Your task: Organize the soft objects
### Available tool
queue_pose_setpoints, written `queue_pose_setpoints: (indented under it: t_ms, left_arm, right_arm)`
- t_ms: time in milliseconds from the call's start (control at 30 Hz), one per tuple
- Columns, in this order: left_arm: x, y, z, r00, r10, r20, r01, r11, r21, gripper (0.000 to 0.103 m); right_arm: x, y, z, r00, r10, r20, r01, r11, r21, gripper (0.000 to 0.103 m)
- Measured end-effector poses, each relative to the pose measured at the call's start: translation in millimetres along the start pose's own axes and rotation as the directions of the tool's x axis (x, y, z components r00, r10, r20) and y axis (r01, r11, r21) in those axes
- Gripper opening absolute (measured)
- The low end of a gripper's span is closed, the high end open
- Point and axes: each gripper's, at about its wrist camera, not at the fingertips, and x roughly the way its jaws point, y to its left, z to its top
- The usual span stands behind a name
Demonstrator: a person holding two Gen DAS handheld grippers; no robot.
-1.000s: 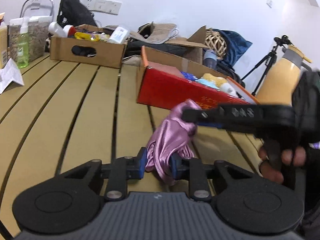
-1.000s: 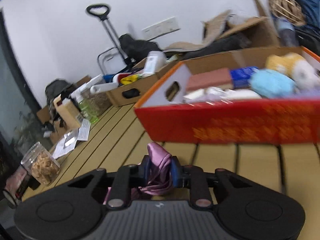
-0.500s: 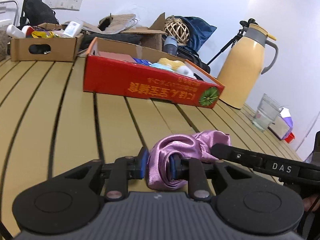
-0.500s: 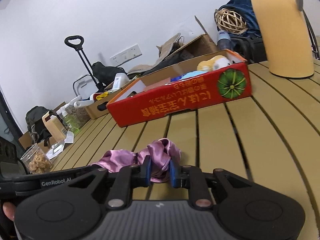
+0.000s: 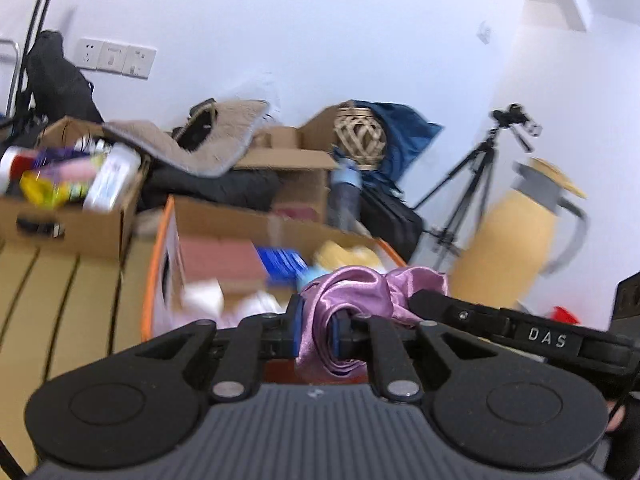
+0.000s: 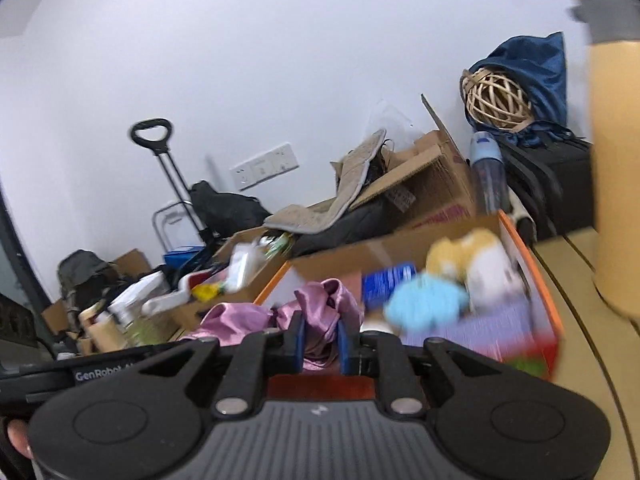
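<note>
Two grippers pinch one pink satin cloth [image 5: 352, 292] between them: left gripper [image 5: 316, 330] and right gripper [image 6: 320, 342], marked "DAS" and "GenRobot", holding it above the red box [image 6: 536, 280] of plush toys.

White letters "DAS" show on the black right gripper [image 5: 416, 304]; the black left gripper [image 6: 188, 338] seemingly reads "GenRobot", its end hidden.

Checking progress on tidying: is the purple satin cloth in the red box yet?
Not yet. The purple satin cloth hangs bunched between both grippers' fingers, above the red box.
</note>
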Motion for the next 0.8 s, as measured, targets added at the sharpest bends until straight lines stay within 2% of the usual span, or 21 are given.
queue_pose_setpoints:
  t_ms: [100, 133, 200, 233, 267, 300, 333, 400, 533, 600, 667, 700, 800]
  left_arm:
    - [53, 27, 22, 0.994, 0.092, -0.053, -0.094, 0.995, -0.044, 0.017]
    - [70, 34, 24, 0.991, 0.113, -0.077, -0.117, 0.992, -0.039, 0.022]
    - [99, 44, 21, 0.975, 0.186, -0.125, -0.186, 0.982, 0.007, 0.038]
    - [108, 47, 18, 0.965, 0.224, -0.139, -0.222, 0.975, 0.029, 0.039]
    - [109, 47, 16, 0.964, 0.237, -0.120, -0.231, 0.971, 0.060, 0.041]
    - [108, 47, 15, 0.967, 0.231, -0.111, -0.224, 0.972, 0.071, 0.050]
    - [105, 50, 15, 0.970, 0.216, -0.108, -0.210, 0.976, 0.064, 0.055]
    - [99, 51, 18, 0.975, 0.198, -0.099, -0.192, 0.979, 0.062, 0.056]
    - [78, 36, 22, 0.975, 0.212, -0.069, -0.205, 0.975, 0.086, 0.058]
    - [59, 25, 22, 0.978, 0.202, -0.053, -0.197, 0.976, 0.093, 0.059]
    - [32, 10, 14, 0.981, 0.192, -0.009, -0.190, 0.976, 0.104, 0.069]
    - [18, 2, 6, 0.984, 0.175, 0.016, -0.176, 0.979, 0.107, 0.079]
    - [-29, -29, -26, 0.983, 0.169, 0.069, -0.177, 0.973, 0.149, 0.079]
  right_arm:
    - [60, -8, 26, 0.997, -0.032, -0.066, 0.032, 0.999, -0.011, 0.016]
    - [82, -14, 30, 0.995, -0.049, -0.087, 0.050, 0.999, 0.010, 0.017]
    - [121, -24, 26, 0.984, -0.118, -0.131, 0.120, 0.993, 0.011, 0.027]
    - [138, -29, 21, 0.971, -0.170, -0.170, 0.172, 0.985, -0.005, 0.027]
    - [149, -32, 14, 0.959, -0.192, -0.207, 0.193, 0.981, -0.013, 0.027]
    - [154, -37, 10, 0.958, -0.182, -0.220, 0.186, 0.982, -0.003, 0.025]
    - [152, -39, 9, 0.966, -0.168, -0.194, 0.173, 0.985, 0.010, 0.028]
    - [147, -37, 11, 0.969, -0.176, -0.175, 0.179, 0.984, 0.003, 0.040]
    - [119, -25, 20, 0.972, -0.196, -0.134, 0.192, 0.981, -0.039, 0.042]
    - [92, -17, 23, 0.974, -0.204, -0.100, 0.197, 0.977, -0.077, 0.045]
    - [60, -10, 28, 0.972, -0.226, -0.060, 0.217, 0.967, -0.130, 0.050]
    - [41, -6, 29, 0.970, -0.239, -0.035, 0.230, 0.960, -0.161, 0.054]
    - [-22, 1, 15, 0.957, -0.288, 0.034, 0.288, 0.932, -0.218, 0.062]
